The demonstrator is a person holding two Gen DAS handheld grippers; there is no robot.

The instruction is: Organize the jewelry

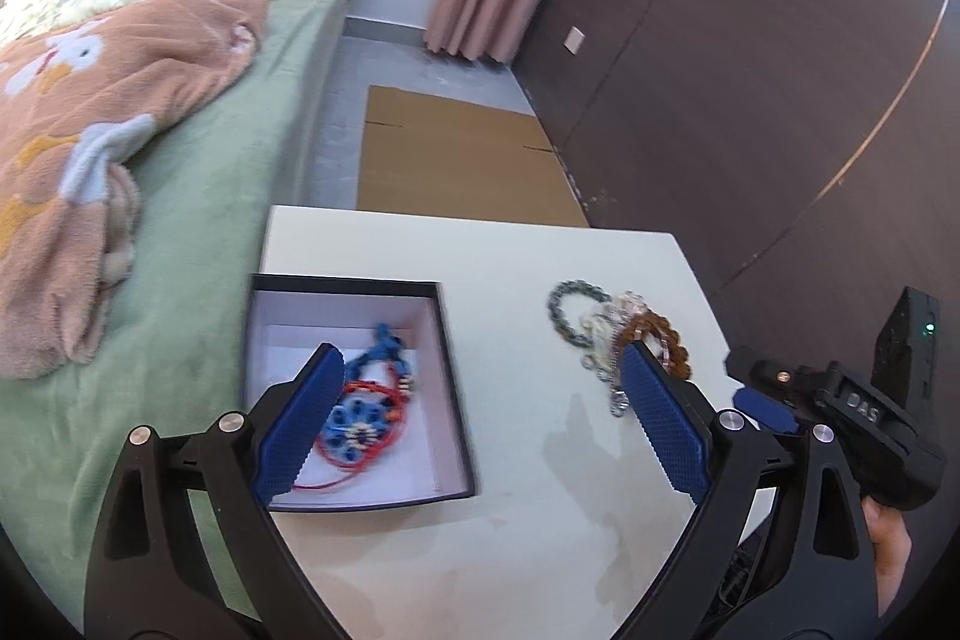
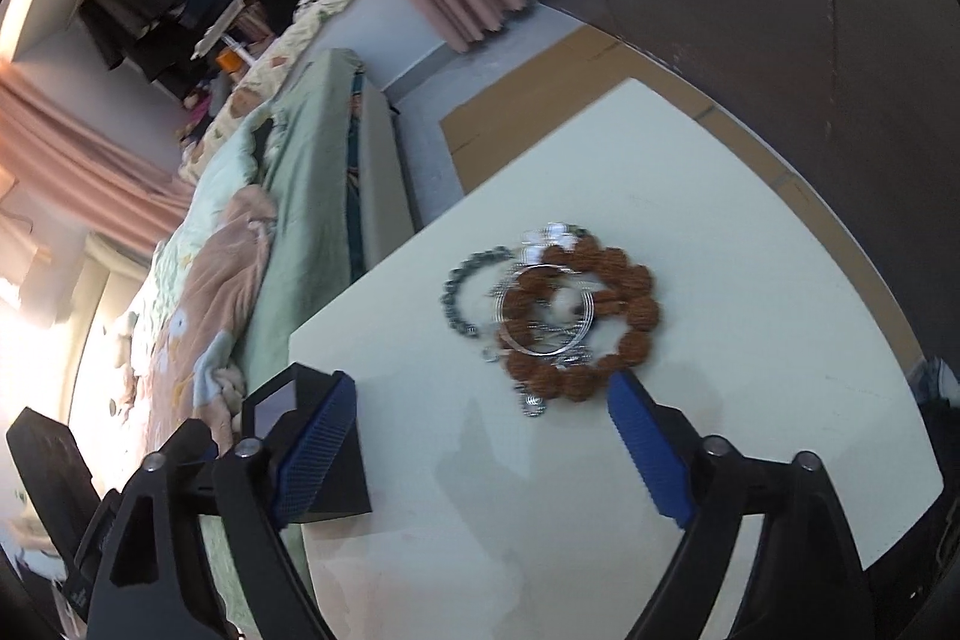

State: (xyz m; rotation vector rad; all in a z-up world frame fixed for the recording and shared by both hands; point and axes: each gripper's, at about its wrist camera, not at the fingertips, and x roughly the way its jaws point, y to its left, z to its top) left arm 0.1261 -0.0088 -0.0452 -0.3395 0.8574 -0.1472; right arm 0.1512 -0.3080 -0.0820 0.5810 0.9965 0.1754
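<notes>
Left wrist view: left claw [image 1: 480,418] released, empty, above table [image 1: 540,520]; black box [image 1: 354,388] near left, bracelet pile [image 1: 612,340] far right.
Right wrist view: right claw [image 2: 480,436] released, empty; brown bead bracelet [image 2: 585,322] just beyond, nearer this claw.

White table top [image 2: 690,460] smooth, matt, faintly stained. Black box [image 1: 447,340] card-like, matt outside, pale paper lining. Brown bead bracelet [image 2: 636,304] rough, knobbly, wood- or seed-like. Silver bangles [image 2: 546,310] thin glossy metal. Grey-green bead bracelet [image 2: 456,292] polished, stone-like. Blue gripper pads [image 1: 666,424] finely ridged, rubbery; black arms matt plastic. Pink blanket [image 1: 120,100] fleecy cloth. Floor sheet [image 1: 456,160] plain cardboard.
</notes>
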